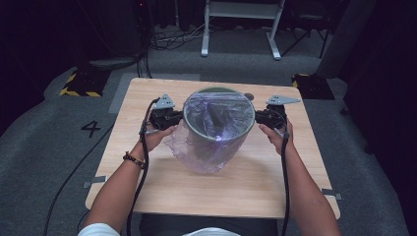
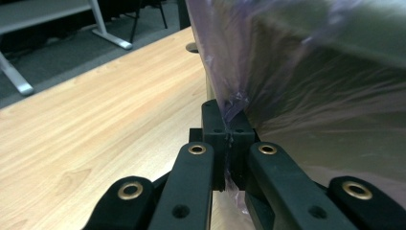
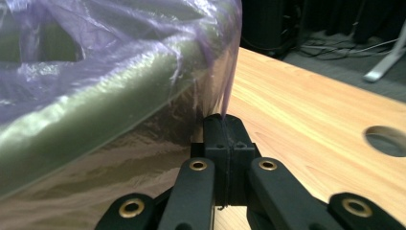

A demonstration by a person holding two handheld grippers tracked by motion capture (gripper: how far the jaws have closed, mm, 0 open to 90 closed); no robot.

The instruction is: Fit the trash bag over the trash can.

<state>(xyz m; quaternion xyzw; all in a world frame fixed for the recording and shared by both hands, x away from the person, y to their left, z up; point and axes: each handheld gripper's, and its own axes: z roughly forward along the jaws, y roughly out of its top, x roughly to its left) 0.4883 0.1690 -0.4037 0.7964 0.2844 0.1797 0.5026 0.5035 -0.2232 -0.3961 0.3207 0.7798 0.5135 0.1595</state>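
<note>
A round bin point(image 1: 218, 129) stands in the middle of the wooden table point(image 1: 147, 167), lined with a thin purple plastic bag point(image 1: 216, 115) that drapes over its rim and down its outside. My left gripper point(image 1: 173, 118) is at the bin's left side, shut on a fold of the bag point(image 2: 233, 103) that runs between its closed jaws. My right gripper point(image 1: 262, 117) is at the bin's right side, shut on the bag's film point(image 3: 225, 103) in the same way. The bin's green rim point(image 3: 95, 120) shows through the plastic.
A round hole point(image 3: 385, 140) is cut in the table top behind the bin. White desk legs point(image 1: 240, 29), cables and yellow-black floor blocks point(image 1: 81, 83) lie beyond the far edge. Bare wood surrounds the bin on every side.
</note>
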